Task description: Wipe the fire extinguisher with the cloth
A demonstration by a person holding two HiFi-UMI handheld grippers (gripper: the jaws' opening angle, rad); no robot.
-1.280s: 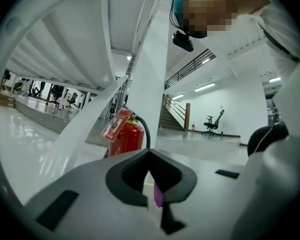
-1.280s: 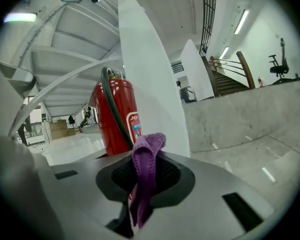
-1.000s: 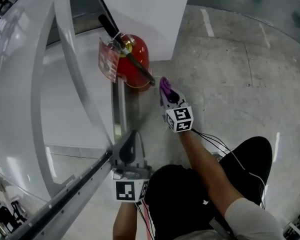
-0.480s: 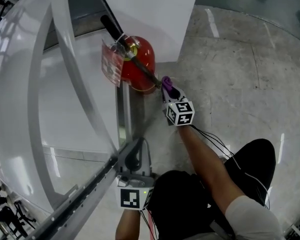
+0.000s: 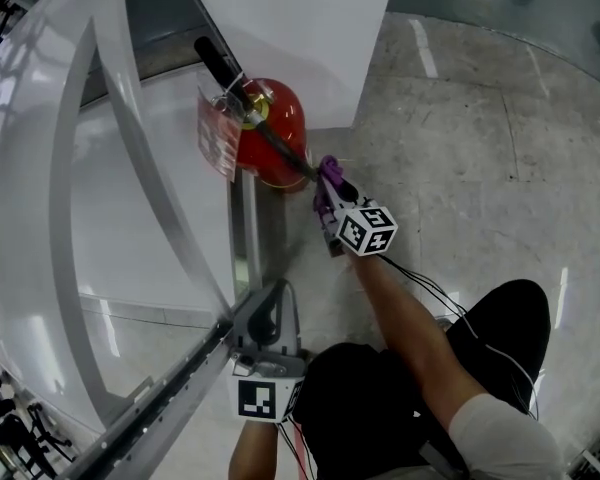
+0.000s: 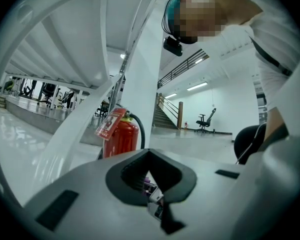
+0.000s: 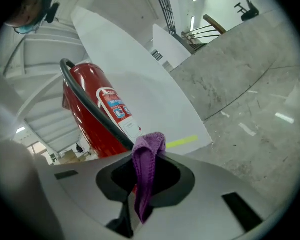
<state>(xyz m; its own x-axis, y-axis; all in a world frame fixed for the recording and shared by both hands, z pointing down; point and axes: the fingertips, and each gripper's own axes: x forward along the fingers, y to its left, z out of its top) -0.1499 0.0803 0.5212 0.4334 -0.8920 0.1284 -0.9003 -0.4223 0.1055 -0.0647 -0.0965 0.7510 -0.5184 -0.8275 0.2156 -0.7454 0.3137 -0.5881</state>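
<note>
Standing on the concrete floor [image 5: 460, 148] against a white panel [image 5: 300, 28], the red fire extinguisher [image 5: 277, 118] is approached at its black hose [image 5: 283, 151] by the purple cloth [image 5: 328, 167], which is clamped in the right hand-held gripper [image 5: 326, 184], while the left hand-held gripper [image 5: 269, 295] is seen closed on nothing, well apart.

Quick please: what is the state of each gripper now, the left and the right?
Left gripper: closed, holding nothing.
Right gripper: closed on the purple cloth.

fire extinguisher [image 5: 280, 118]: red | hose [image 5: 277, 149]: black | cloth [image 5: 327, 174]: purple | tag [image 5: 218, 134]: red-white | floor [image 5: 500, 148]: mottled grey
</note>
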